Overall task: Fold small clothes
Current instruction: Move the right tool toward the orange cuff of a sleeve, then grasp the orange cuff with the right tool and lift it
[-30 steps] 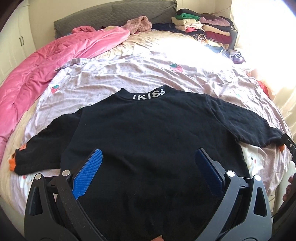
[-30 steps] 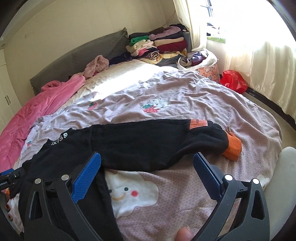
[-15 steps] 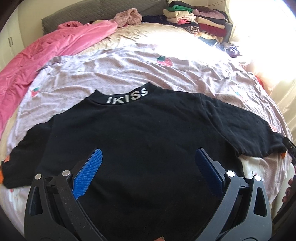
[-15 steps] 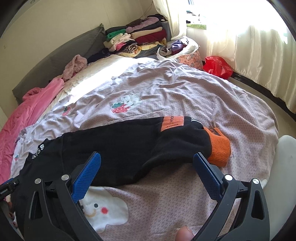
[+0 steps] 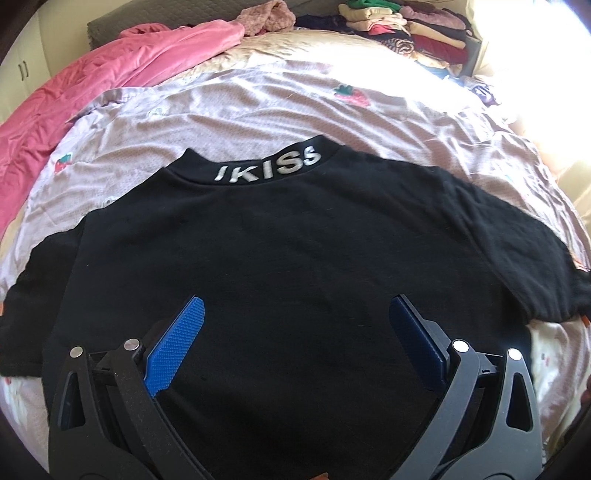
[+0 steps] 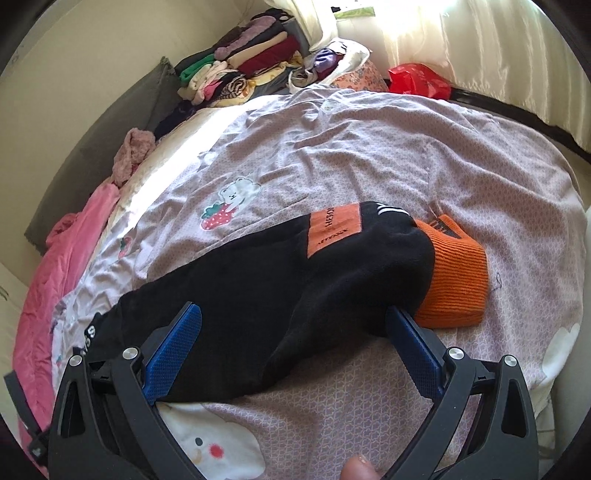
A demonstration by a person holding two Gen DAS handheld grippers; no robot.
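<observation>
A small black sweatshirt (image 5: 288, 251) lies spread flat, back up, on the lilac bedsheet (image 5: 258, 107), with white "IKISS" lettering on its collar (image 5: 269, 170). My left gripper (image 5: 295, 310) is open and empty, low over the middle of its body. In the right wrist view the right sleeve (image 6: 280, 280) stretches across, ending in an orange cuff (image 6: 454, 280) with an orange patch (image 6: 334, 230) on it. My right gripper (image 6: 293, 312) is open, its jaws on either side of the sleeve near the cuff.
A pink blanket (image 5: 110, 70) lies bunched along the left of the bed. A pile of folded clothes (image 6: 243, 70) sits at the headboard corner, also in the left wrist view (image 5: 406, 26). A red bag (image 6: 417, 79) is on the floor by the curtain.
Both grippers have moved forward and lower. The left one is nearer the sweatshirt's body; the right one has closed in on the sleeve end, which now lies between its jaws.
</observation>
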